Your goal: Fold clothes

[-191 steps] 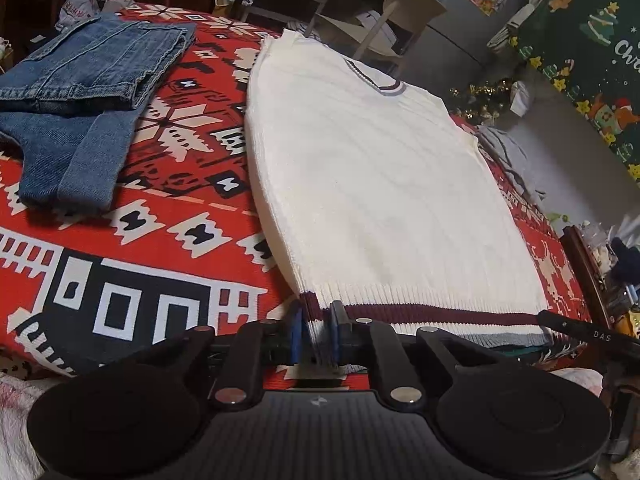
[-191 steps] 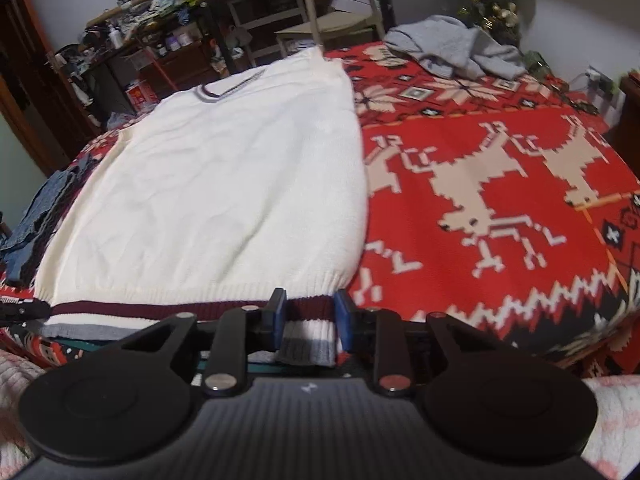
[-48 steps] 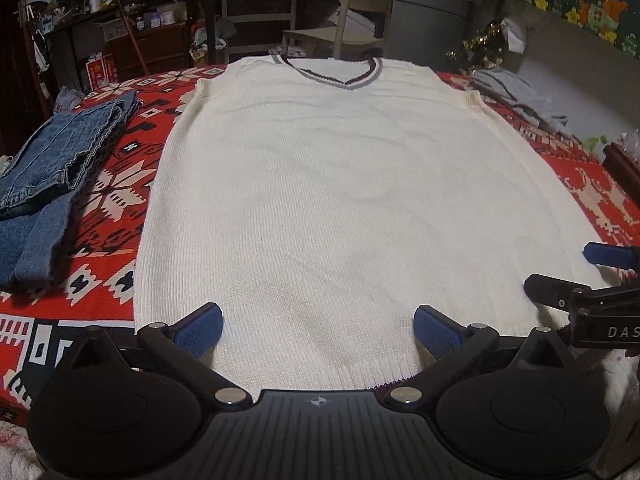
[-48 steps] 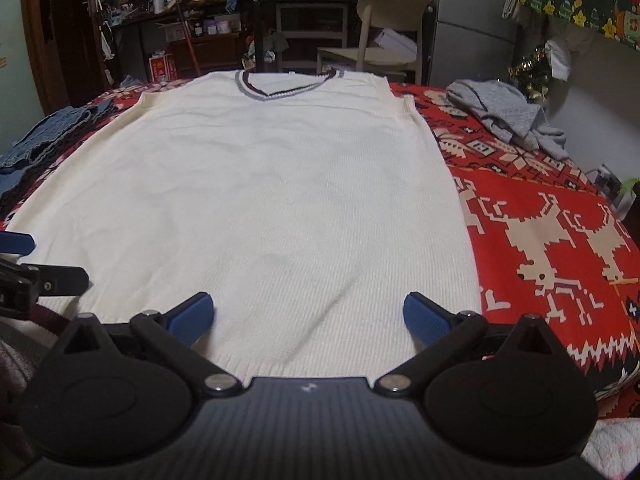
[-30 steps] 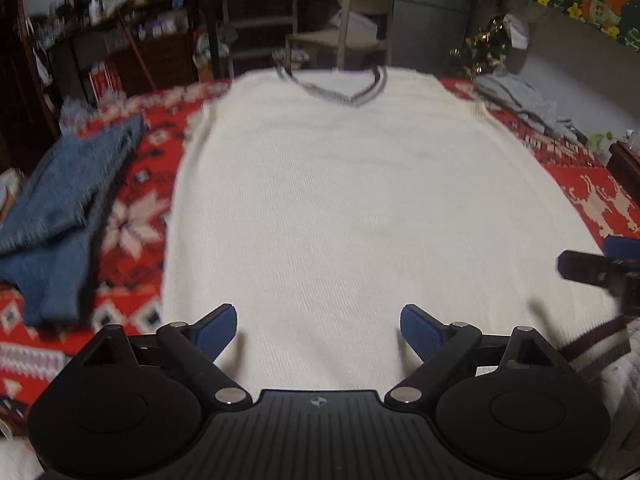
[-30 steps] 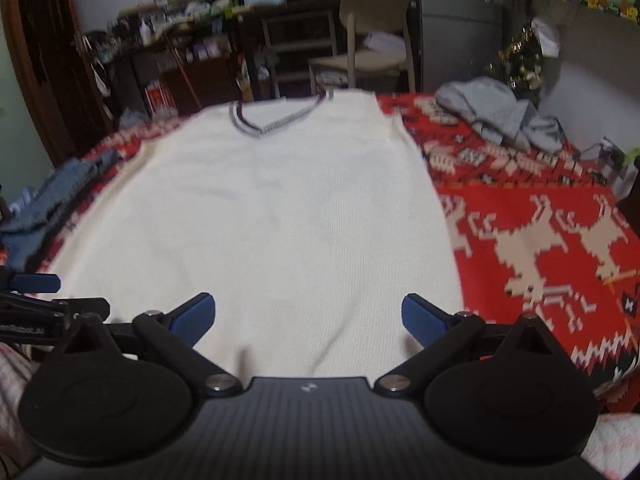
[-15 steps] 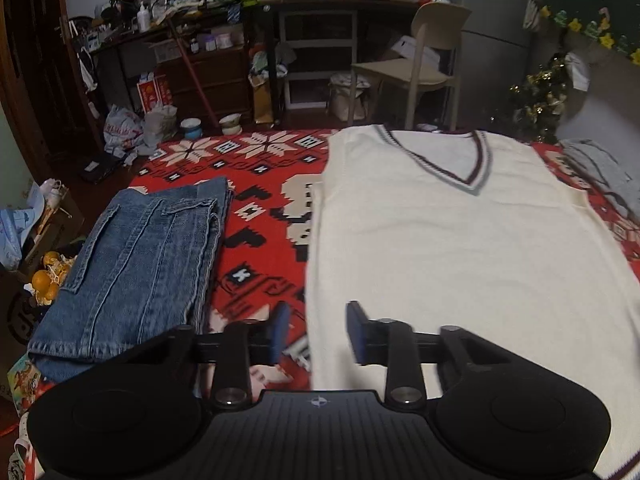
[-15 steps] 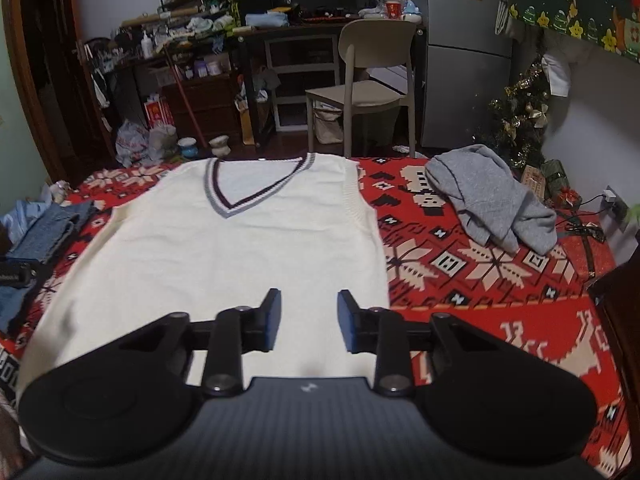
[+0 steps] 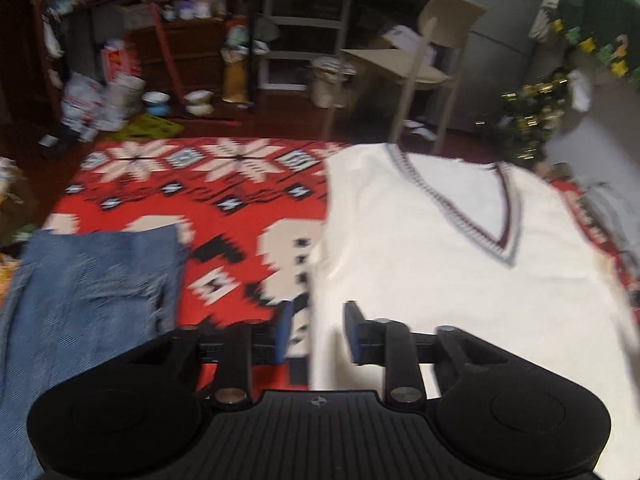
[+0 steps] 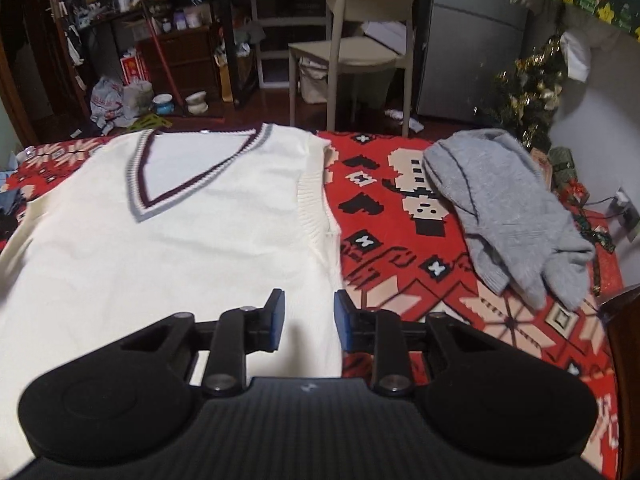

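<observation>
A cream knit vest (image 9: 448,272) with a maroon and grey V-neck lies flat on the red patterned blanket (image 9: 224,216); it also shows in the right wrist view (image 10: 168,248). My left gripper (image 9: 315,330) is partly open, its jaws astride the vest's left side edge, holding nothing. My right gripper (image 10: 307,320) is partly open over the vest's right side edge, below the armhole, holding nothing.
Folded blue jeans (image 9: 80,304) lie on the blanket to the left. A crumpled grey sweater (image 10: 504,208) lies on the blanket to the right. A beige chair (image 10: 360,40), a cluttered desk and a small Christmas tree (image 10: 528,88) stand beyond the bed's far edge.
Both grippers have left the hem, moved forward along the vest's side edges toward the armholes, and narrowed from wide open to a small gap. The left wrist view is blurred by motion.
</observation>
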`<move>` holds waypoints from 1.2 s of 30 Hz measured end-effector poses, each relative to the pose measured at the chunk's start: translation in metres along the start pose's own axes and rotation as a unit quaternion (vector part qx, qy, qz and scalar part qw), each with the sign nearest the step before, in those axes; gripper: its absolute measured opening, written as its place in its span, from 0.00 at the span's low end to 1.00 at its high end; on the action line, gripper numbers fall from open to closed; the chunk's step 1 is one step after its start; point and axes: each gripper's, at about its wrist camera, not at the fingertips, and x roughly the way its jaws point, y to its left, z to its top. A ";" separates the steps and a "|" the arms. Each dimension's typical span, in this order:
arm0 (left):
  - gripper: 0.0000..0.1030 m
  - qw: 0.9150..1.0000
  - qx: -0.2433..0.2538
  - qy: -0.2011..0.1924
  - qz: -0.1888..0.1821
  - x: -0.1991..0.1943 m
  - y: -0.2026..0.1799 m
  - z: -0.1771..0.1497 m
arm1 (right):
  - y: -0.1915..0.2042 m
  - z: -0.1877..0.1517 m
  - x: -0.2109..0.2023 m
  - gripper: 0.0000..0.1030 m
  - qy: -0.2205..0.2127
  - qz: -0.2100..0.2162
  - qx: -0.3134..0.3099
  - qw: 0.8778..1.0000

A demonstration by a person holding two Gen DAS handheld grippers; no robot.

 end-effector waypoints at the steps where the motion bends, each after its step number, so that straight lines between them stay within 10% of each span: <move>1: 0.43 1.000 -0.003 0.005 0.002 0.004 0.001 0.003 | -0.002 0.004 0.008 0.32 0.005 0.000 0.001 1.000; 6: 0.43 0.997 -0.006 0.071 0.033 0.034 0.004 0.019 | -0.010 0.025 0.043 0.31 0.054 -0.008 0.003 0.998; 10: 0.36 0.994 -0.017 0.100 0.045 0.046 0.006 0.030 | -0.017 0.038 0.062 0.08 0.092 -0.014 0.031 0.995; 12: 0.09 0.993 -0.016 0.109 0.035 0.048 0.005 0.033 | -0.017 0.041 0.065 0.07 0.105 -0.023 0.039 0.993; 15: 0.08 0.992 0.010 0.117 0.045 0.049 -0.006 0.035 | -0.012 0.043 0.068 0.06 0.116 -0.043 0.032 0.992; 20: 0.09 0.989 0.006 0.136 0.057 0.052 -0.003 0.044 | -0.018 0.046 0.072 0.06 0.125 -0.056 0.062 0.989; 28: 0.39 0.991 0.017 0.126 0.049 0.031 0.003 0.079 | -0.028 0.073 0.049 0.23 0.122 -0.050 0.074 0.988; 36: 0.40 0.994 0.037 0.103 0.010 0.080 -0.014 0.147 | -0.021 0.140 0.078 0.23 0.100 -0.010 0.040 0.994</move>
